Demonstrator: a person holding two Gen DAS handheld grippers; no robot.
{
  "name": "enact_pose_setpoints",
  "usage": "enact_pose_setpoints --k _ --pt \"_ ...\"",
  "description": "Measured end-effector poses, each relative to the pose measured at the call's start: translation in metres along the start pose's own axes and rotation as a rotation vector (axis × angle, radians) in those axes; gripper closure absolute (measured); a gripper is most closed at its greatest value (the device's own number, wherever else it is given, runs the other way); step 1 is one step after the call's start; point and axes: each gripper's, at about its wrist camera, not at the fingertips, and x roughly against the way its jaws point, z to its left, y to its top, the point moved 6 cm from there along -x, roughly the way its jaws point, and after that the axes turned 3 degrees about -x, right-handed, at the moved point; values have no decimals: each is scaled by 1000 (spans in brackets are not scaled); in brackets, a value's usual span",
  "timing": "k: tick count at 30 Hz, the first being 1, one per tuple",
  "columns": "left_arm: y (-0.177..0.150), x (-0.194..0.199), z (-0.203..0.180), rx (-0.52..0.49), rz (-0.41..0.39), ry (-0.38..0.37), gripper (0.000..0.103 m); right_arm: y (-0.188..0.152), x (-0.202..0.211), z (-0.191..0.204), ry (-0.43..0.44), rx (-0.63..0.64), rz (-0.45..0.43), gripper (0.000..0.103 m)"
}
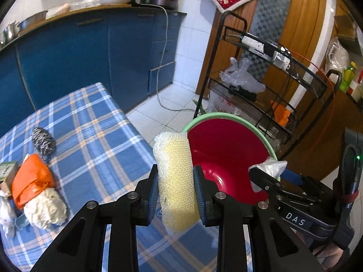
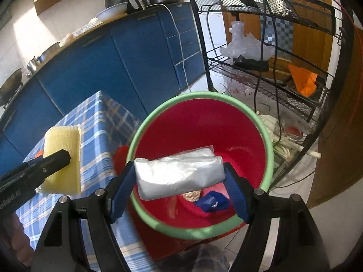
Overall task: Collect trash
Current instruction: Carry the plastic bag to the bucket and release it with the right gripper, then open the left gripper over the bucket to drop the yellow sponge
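Observation:
My left gripper (image 1: 175, 192) is shut on a yellow sponge wrapped in bubble wrap (image 1: 175, 176), held above the table edge beside the red bin with a green rim (image 1: 226, 149). The sponge also shows in the right wrist view (image 2: 62, 158). My right gripper (image 2: 179, 179) is shut on a folded clear plastic bag (image 2: 179, 174), held over the mouth of the bin (image 2: 199, 124). Inside the bin lie a blue wrapper (image 2: 212, 202) and a beige scrap (image 2: 191, 196). More trash lies on the checked tablecloth (image 1: 95, 149): an orange bag (image 1: 30, 183), a white crumpled wad (image 1: 46, 208), a black-and-white bundle (image 1: 43, 141).
A black wire rack (image 1: 267, 79) with plastic bags and cables stands behind the bin. Blue kitchen cabinets (image 1: 79, 52) run along the back with pots on top. A white cord (image 1: 163, 45) hangs to the tiled floor. A small box (image 1: 8, 170) sits at the table's left.

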Motion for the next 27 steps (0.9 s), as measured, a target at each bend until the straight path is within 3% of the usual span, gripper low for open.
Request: enact_pose_setpoints --k 16,27 --pt "7 -27 -15 -15 25 4 74 6 -6 -7 -15 50 -42 20" --pt "8 -53 -34 -49 55 -13 70 10 10 -27 -34 2 -74 20"
